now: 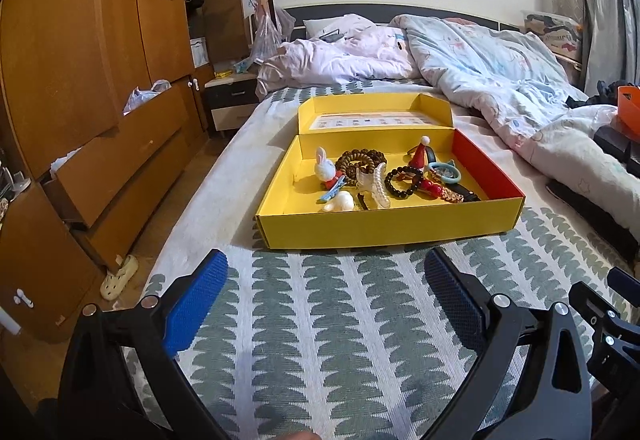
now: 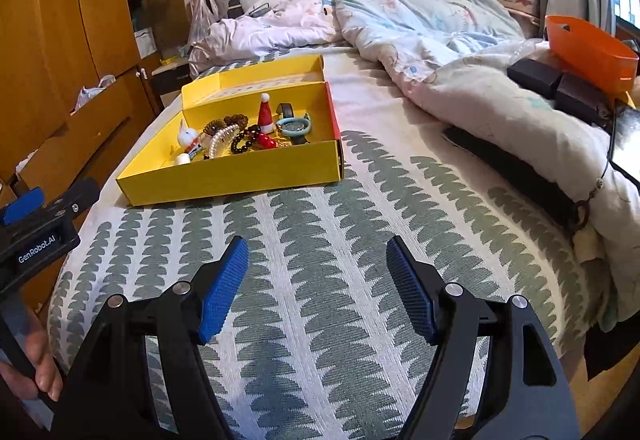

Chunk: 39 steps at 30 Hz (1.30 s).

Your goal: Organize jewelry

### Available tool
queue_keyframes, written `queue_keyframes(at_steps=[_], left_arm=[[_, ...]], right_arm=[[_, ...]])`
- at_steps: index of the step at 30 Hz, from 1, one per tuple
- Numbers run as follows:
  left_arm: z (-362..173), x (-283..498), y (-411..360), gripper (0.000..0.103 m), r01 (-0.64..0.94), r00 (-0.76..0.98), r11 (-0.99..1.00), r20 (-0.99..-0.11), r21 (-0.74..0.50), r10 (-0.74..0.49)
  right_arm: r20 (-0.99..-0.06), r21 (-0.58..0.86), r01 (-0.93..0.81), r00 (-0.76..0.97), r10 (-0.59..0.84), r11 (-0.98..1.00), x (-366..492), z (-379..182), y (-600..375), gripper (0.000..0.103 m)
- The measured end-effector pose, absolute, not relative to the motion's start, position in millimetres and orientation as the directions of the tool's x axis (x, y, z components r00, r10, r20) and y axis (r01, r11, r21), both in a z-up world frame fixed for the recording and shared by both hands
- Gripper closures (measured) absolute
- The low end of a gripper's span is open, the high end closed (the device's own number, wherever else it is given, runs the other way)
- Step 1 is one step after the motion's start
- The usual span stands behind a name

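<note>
All the jewelry (image 1: 384, 176) lies heaped in the yellow box (image 1: 384, 228) on the bed (image 1: 320, 320), at 12 o'clock of both tools. That fits a finished gathering or sorting yet to come. Left tool (image 1: 326, 280) and right tool (image 2: 318, 280) are spread wide, holding nothing.

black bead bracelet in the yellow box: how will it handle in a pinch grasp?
The black round-bead bracelet is a loop of separate glossy beads, so it will probably sag rather than hold its ring shape. The shiny round beads may slip between pads. It lies against the red ornament and amid other pieces in the yellow cardboard box, so lifting it could drag neighbours.
</note>
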<state>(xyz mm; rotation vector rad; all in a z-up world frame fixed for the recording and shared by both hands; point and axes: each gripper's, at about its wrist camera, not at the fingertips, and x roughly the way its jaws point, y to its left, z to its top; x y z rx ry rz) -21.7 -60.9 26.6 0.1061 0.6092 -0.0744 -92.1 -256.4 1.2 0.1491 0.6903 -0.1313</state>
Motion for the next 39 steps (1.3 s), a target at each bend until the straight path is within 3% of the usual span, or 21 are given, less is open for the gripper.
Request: queue_keyframes(at_steps=[39], left_arm=[[29.6, -16.5, -64.5, 0.006, 0.112, 0.813, 0.990, -0.581, 0.087, -0.042]], right_arm=[[-0.642, 0.057, 0.156, 0.762, -0.083, 0.986, -87.7, 1.3, -242.5, 0.029]])
